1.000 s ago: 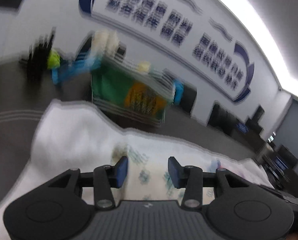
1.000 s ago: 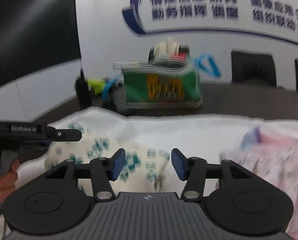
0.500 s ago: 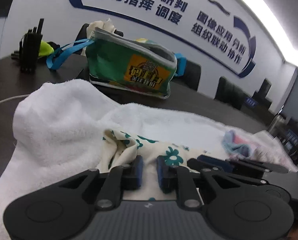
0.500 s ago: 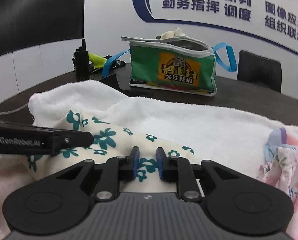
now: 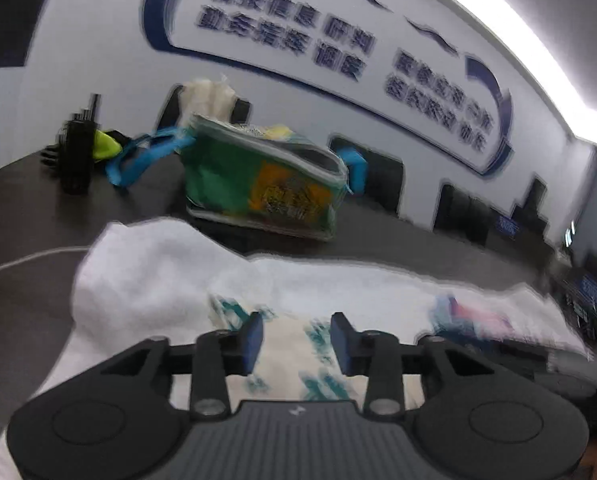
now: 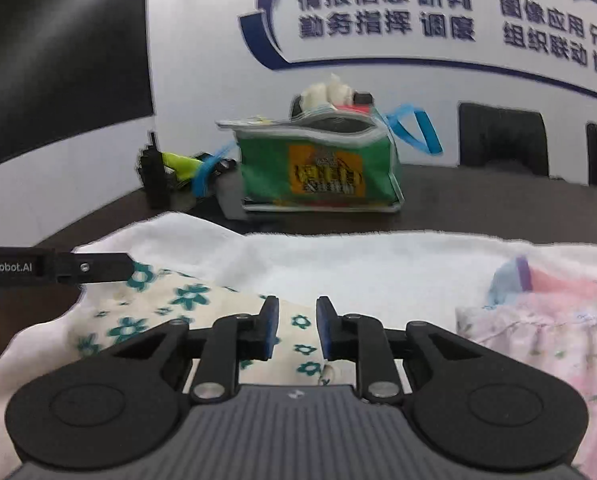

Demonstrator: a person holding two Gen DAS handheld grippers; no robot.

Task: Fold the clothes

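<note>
A cream garment with teal flowers (image 5: pixel 294 360) (image 6: pixel 186 300) lies on a white towel (image 5: pixel 146 272) (image 6: pixel 358 268) spread over the dark table. My left gripper (image 5: pixel 296 330) hovers just over this garment with its blue pads apart and its jaws opening; the cloth lies under the gap and is not pinched. My right gripper (image 6: pixel 297 316) stands over the same garment's right part, jaws also opening, pads clear of the cloth. One finger of the left gripper (image 6: pixel 94 267) reaches in from the left in the right wrist view.
A pink flowered garment (image 6: pixel 538 328) (image 5: pixel 470 316) lies on the towel's right end. Behind the towel stand a green bag with blue straps (image 6: pixel 318 172) (image 5: pixel 266 188) and a black radio (image 6: pixel 154 176) (image 5: pixel 74 160). Dark chairs (image 6: pixel 502 136) line the far wall.
Half a second ago both grippers were pinched nearly shut on the flowered garment; now both pairs of jaws have spread and the cloth lies loose. The left gripper has shifted sideways.
</note>
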